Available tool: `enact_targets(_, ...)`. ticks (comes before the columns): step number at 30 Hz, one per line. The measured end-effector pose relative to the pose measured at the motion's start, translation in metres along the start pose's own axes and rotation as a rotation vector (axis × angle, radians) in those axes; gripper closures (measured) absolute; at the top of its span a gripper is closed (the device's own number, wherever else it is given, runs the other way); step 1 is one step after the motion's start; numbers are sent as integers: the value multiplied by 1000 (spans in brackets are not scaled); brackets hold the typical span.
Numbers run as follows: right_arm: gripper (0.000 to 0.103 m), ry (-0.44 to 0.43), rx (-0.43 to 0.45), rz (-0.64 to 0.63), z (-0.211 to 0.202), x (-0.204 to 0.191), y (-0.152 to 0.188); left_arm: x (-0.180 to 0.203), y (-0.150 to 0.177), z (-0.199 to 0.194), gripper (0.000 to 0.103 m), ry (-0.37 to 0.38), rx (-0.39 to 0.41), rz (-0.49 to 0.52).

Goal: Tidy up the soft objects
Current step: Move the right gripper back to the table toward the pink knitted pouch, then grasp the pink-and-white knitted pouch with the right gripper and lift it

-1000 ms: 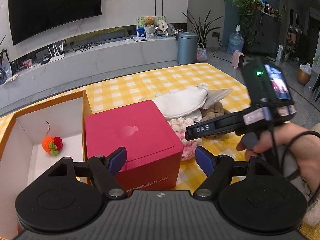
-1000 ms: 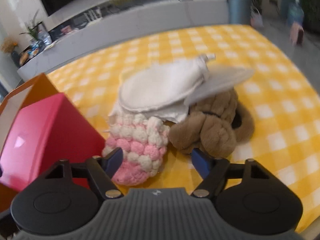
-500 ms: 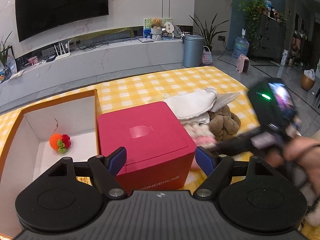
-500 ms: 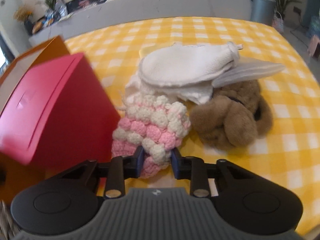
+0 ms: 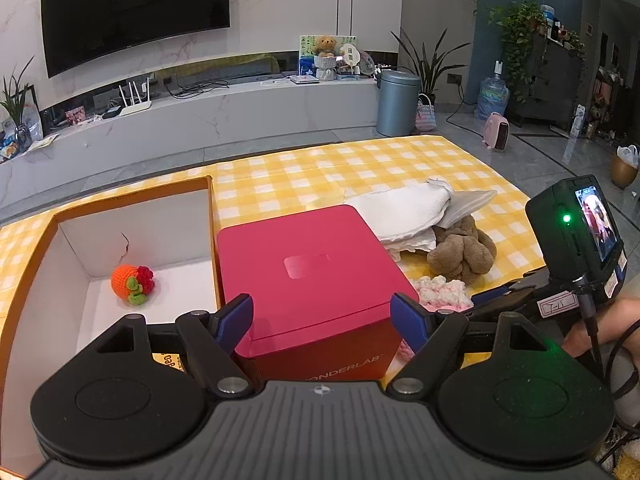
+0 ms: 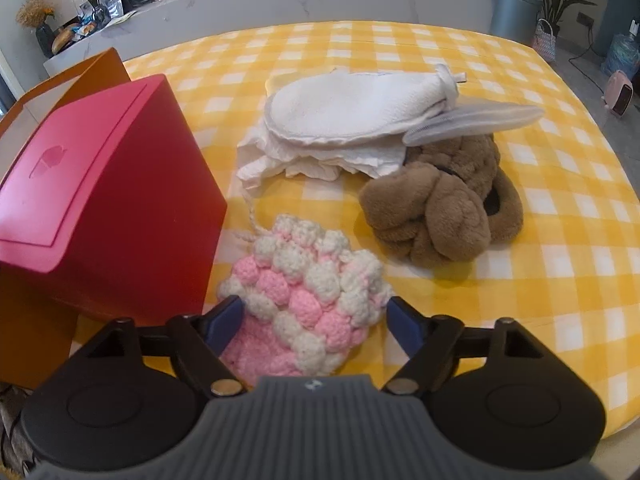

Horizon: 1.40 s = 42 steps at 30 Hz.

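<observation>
On the yellow checked cloth [image 6: 520, 60], pink-and-white crochet pouch [image 6: 308, 292] lies beside the red box [image 6: 100, 200], between the opening jaws of the right gripper [image 6: 314, 316]; pads apparently not pressing it. Left gripper [image 5: 322, 318] spread wide over the red box, empty.

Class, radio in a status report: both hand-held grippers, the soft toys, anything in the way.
Left hand-held gripper open over red box. Right hand-held gripper opening, pink knit pouch between its fingers, unpinched. Red box close beside pouch.
</observation>
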State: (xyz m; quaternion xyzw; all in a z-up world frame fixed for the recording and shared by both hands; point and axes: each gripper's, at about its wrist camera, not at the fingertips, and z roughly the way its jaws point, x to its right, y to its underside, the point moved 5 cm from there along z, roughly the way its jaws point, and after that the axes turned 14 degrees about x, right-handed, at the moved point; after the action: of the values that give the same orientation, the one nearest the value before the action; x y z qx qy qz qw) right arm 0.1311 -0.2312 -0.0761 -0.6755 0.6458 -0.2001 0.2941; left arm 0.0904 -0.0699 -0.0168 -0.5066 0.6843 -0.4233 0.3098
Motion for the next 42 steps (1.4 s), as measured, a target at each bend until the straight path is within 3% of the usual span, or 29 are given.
enact_targets(1,12,-12,7,14,0,-1,0,0,0,0,11,-1,0,2)
enact_targets(6,10,-8,5,8,8,-5,-1,0,0,1,11,-1,-2,3)
enact_targets(11,22,-19,22,-17,4,-8,0,0,1,2,11,-5,-5,1)
enact_targets(15,39,-41,41,-33,-3,-8,1,0,1,-1,11,-15,1,7)
enact_targets(16,60,-45,41,-36,-5,-8,0,-1,0,-2,11,-19,2,6)
enact_targets(19,80,-35,44,-37,-12,-2,-5,-3,-2,-5,11,-31,10,-3)
enact_targets(29,81,-101,171,31,-56,20,-24,23,-22,4,11,2,-23,-9)
enact_targets(34,81,4,270,107,-83,58,-38,58,-31,19,11,37,-37,64)
enact_targets(38,81,136,313,159,-96,93,-43,90,-31,41,11,79,-95,93)
enact_targets(42,81,177,327,213,-103,118,-40,121,-27,68,11,151,-168,109)
